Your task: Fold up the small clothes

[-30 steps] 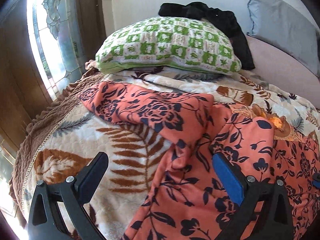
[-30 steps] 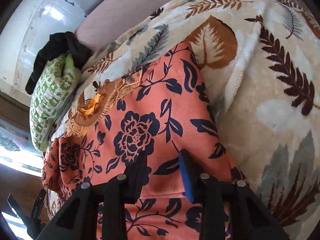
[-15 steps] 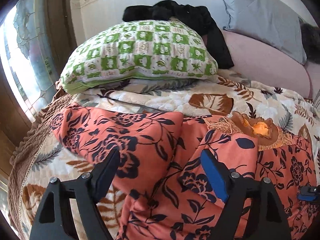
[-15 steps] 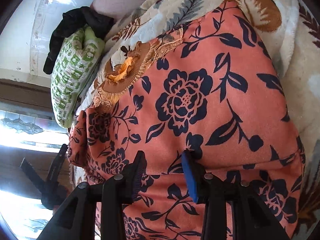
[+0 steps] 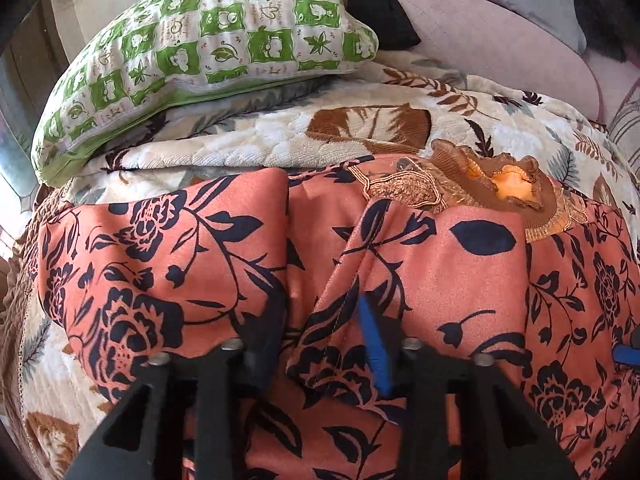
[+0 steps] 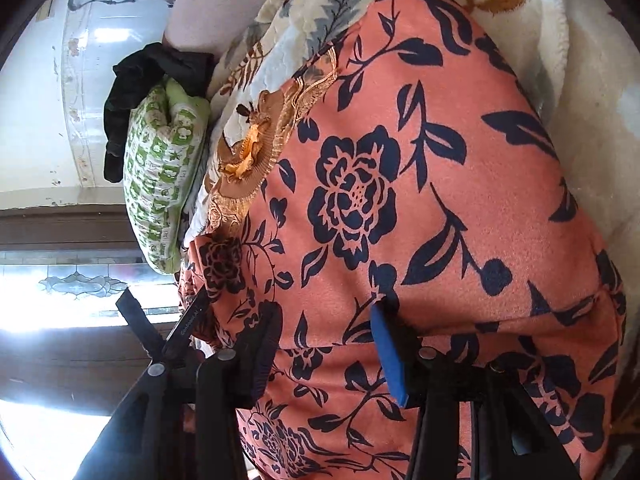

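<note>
Leaf-print bedspread (image 5: 256, 148), one floral garment (image 5: 440, 264), two pillows, both grippers clamping it

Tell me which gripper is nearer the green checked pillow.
Left. The left gripper is at the garment edge on the pillow's side; the right gripper holds the garment farther along, with the left gripper between it and the pillow.
</note>
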### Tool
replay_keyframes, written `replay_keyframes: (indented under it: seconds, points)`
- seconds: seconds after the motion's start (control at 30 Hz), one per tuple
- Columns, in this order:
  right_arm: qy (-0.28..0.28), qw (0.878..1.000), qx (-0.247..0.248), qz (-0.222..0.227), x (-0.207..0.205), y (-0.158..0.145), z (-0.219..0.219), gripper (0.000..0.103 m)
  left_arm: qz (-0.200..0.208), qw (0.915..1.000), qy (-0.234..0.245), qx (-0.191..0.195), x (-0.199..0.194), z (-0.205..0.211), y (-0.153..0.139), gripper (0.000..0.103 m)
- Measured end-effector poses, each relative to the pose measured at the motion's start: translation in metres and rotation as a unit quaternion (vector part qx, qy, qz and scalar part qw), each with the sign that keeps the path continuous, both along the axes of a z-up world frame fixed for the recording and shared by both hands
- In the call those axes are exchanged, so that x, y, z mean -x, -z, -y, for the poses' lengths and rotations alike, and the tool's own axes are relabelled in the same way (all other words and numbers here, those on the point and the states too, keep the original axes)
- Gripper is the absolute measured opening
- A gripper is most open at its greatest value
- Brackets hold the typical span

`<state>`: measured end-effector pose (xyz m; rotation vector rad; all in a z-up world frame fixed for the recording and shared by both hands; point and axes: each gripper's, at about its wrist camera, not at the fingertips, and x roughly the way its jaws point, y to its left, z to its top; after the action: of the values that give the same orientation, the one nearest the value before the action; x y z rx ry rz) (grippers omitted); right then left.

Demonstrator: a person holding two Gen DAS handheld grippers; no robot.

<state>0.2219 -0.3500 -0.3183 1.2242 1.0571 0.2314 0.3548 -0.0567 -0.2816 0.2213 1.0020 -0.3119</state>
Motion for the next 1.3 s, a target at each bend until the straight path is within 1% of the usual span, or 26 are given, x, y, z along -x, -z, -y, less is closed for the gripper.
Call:
replay_keyframes:
  seconds: [0.03,0.13,0.23,0.33,0.37,0.43,0.47,0.5,0.57,0.6,0.7,0.73,0.8,0.83,0.9,1.0,1.13,1.17,1.23,1.3]
  points:
    - [0.001,1.0,-0.003,-0.001,0.0,0.001,0.001,0.05,-0.01,0.9999,0.003,0.009,0.001,-0.001,0.001,0.004]
    - [0.002,1.0,-0.004,0.0,0.0,0.001,0.001,0.05,-0.002,1.0,0.002,0.009,0.008,0.0,-0.002,0.003]
    - [0.001,1.0,-0.002,0.002,0.0,0.001,0.0,0.05,0.004,0.9996,0.007,0.029,0.02,-0.002,-0.009,0.003]
    - [0.005,1.0,-0.005,0.002,0.002,0.002,0.001,0.05,0.015,0.9989,0.027,0.037,0.029,-0.005,-0.02,0.003]
    - [0.006,1.0,-0.005,0.002,0.002,0.002,0.001,0.05,0.014,0.9987,0.031,0.037,0.03,-0.004,-0.022,0.003]
    - [0.008,1.0,-0.002,0.003,0.003,0.001,0.0,0.05,0.001,0.998,0.041,0.048,0.027,-0.001,-0.023,0.008]
    - [0.007,1.0,0.001,0.004,0.003,0.0,0.0,0.05,-0.005,0.9979,0.045,0.047,0.026,0.0,-0.022,0.018]
    - [0.007,1.0,0.003,0.004,0.003,0.0,0.0,0.05,-0.012,0.9983,0.043,0.038,0.024,0.002,-0.019,0.035]
    - [0.008,1.0,0.001,0.004,0.003,0.0,0.0,0.05,-0.021,0.9992,0.027,0.019,0.017,0.005,-0.01,0.051]
    - [0.008,1.0,-0.001,0.003,0.002,0.001,0.0,0.05,-0.025,0.9994,0.021,0.014,0.014,0.006,-0.005,0.051]
    - [0.007,1.0,-0.007,0.004,0.002,0.003,0.001,0.051,-0.033,0.9994,0.009,0.008,0.008,0.005,0.007,0.05]
    - [0.006,1.0,-0.007,0.005,0.001,0.003,0.001,0.051,-0.032,0.9994,0.005,0.01,0.007,0.004,0.009,0.045]
    - [0.004,1.0,-0.006,0.006,0.0,0.003,0.001,0.051,-0.024,0.9995,0.003,0.018,0.007,0.001,0.006,0.016]
    - [0.003,1.0,-0.006,0.006,0.0,0.004,0.001,0.051,-0.021,0.9996,0.003,0.02,0.007,-0.001,0.004,0.007]
    - [0.003,1.0,-0.006,0.006,-0.002,0.004,0.0,0.051,-0.022,0.9992,0.007,0.033,0.01,-0.006,-0.002,0.005]
    - [0.003,1.0,-0.004,0.007,-0.002,0.003,0.0,0.051,-0.008,0.9994,0.0,0.033,0.018,-0.014,-0.013,0.005]
    - [0.004,1.0,0.001,0.01,-0.001,0.001,-0.002,0.051,-0.008,0.9977,-0.038,0.056,0.027,-0.04,-0.026,0.005]
    - [0.004,1.0,0.005,0.012,-0.001,0.0,-0.003,0.051,-0.012,0.9969,-0.05,0.06,0.028,-0.047,-0.028,0.005]
    - [0.002,1.0,0.017,0.014,-0.001,-0.003,-0.005,0.051,-0.035,0.9947,-0.061,0.075,0.03,-0.059,-0.027,0.005]
    - [-0.002,0.999,0.029,0.016,-0.001,-0.005,-0.008,0.051,-0.059,0.9934,-0.066,0.073,0.036,-0.068,-0.025,0.008]
